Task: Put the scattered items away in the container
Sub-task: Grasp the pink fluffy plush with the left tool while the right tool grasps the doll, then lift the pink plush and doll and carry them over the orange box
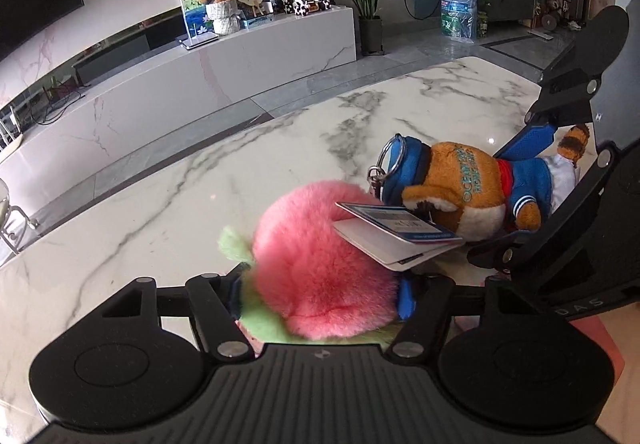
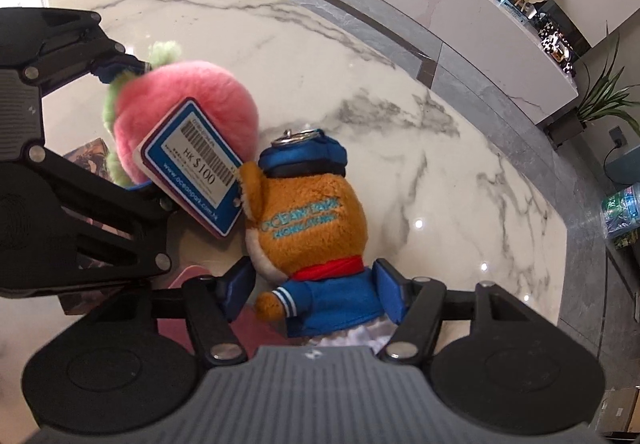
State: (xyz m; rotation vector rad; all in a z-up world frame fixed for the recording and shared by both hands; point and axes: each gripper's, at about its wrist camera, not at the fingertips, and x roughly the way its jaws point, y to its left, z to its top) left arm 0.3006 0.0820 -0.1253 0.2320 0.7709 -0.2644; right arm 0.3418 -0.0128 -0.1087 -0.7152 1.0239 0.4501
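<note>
My left gripper (image 1: 320,292) is shut on a pink plush peach with green leaves (image 1: 316,248), held above the marble table (image 1: 160,204). My right gripper (image 2: 316,284) is shut on the blue-jacketed body of a brown plush animal keychain (image 2: 308,220) with a blue cap and key ring. Its blue and white price tag (image 2: 192,168) rests against the peach (image 2: 188,104). In the left wrist view the keychain toy (image 1: 472,184) and the right gripper (image 1: 532,180) are at the right. In the right wrist view the left gripper (image 2: 136,124) is at the left.
A pink container edge (image 2: 192,276) and a dark patterned item (image 2: 92,160) show below the grippers. Beyond the table's far edge are grey floor, a white TV cabinet (image 1: 200,84) with ornaments, a potted plant (image 1: 370,4) and a water bottle (image 1: 458,12).
</note>
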